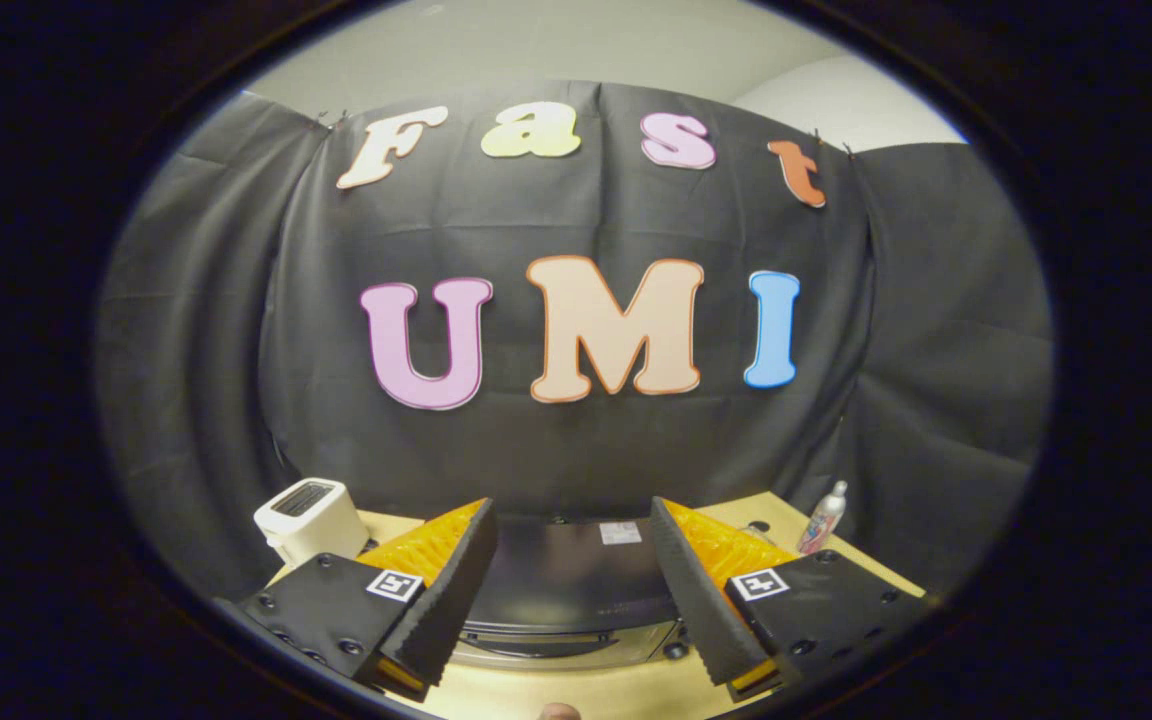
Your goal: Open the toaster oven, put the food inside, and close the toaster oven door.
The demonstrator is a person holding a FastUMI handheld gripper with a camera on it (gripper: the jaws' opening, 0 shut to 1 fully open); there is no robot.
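Now the gripper (570,545) hangs over the toaster oven (571,590), fingers spread wide.
Nothing sits between those fingers; the dark oven top lies just ahead of and below them on the wooden table (586,690). A white toaster (309,518) stands beyond the left finger, and a small bottle (824,518) stands beyond the right one.

A toaster oven (571,590) sits on a table (576,690) between the spread fingers of the gripper (568,585) — a toaster (311,518) to its left, a bottle (823,518) to its right, cloth wall behind.
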